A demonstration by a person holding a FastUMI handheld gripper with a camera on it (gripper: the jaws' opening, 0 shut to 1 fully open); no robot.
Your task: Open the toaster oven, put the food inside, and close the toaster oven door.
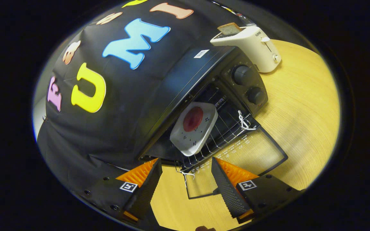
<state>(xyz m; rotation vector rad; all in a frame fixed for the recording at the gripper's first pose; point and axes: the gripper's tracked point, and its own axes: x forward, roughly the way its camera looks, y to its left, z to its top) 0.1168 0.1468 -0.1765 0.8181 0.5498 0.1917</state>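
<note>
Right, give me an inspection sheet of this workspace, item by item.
Surface: wooden table, bare around the appliances.
Job's things: toaster oven, its glass door folded down open; white plate with red food sits on the wire rack inside.
Clutter: white toaster with a slice of bread in its slot, behind the oven.
Grippers: gripper open, empty, just before the door's edge.
Cables: white ties on the rack.
Surroundings: black cloth wall.
</note>
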